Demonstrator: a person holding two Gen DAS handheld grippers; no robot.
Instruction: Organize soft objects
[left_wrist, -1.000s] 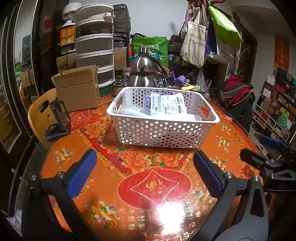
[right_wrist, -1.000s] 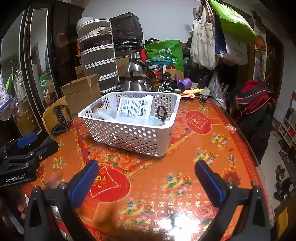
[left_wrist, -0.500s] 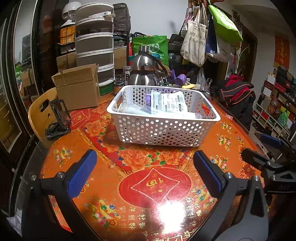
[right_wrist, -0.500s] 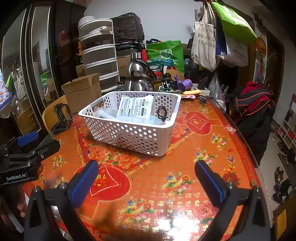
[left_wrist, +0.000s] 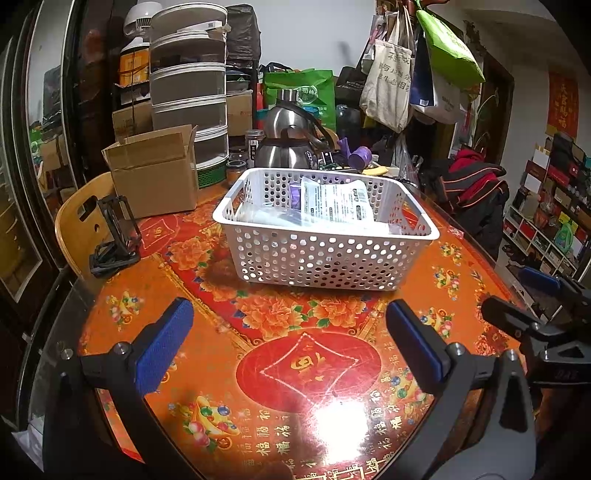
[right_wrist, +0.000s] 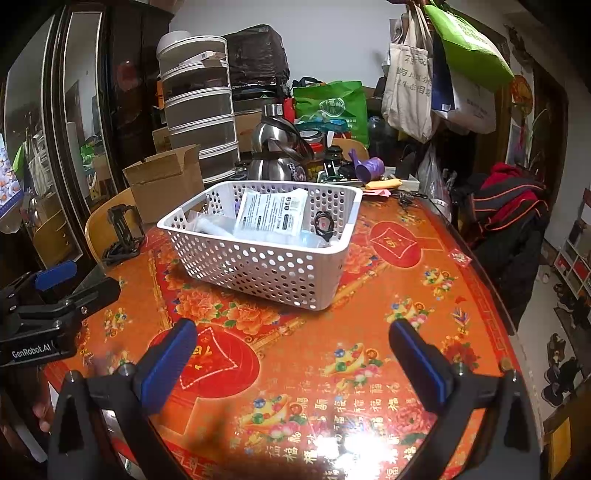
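The table (left_wrist: 207, 350) spreads under both claws. Ahead of the left claw (left_wrist: 288, 343) and ahead-left of the right claw (right_wrist: 291, 354) sits the basket (left_wrist: 325, 258), well apart from either. Both claws gape wide, empty, above the tabletop. In the basket a white packet (right_wrist: 273, 214) lies atop clear bags, a small black ring (right_wrist: 322, 223) beside it.

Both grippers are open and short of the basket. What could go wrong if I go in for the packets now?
1. The packets lie stacked and overlapping in the basket, so an open gripper may pinch two at once or slip off the glossy film.
2. The basket looks light and sits on a shiny table; nudging its wall could slide it.
3. The left gripper and right gripper flank one basket, so reaching together risks a collision.
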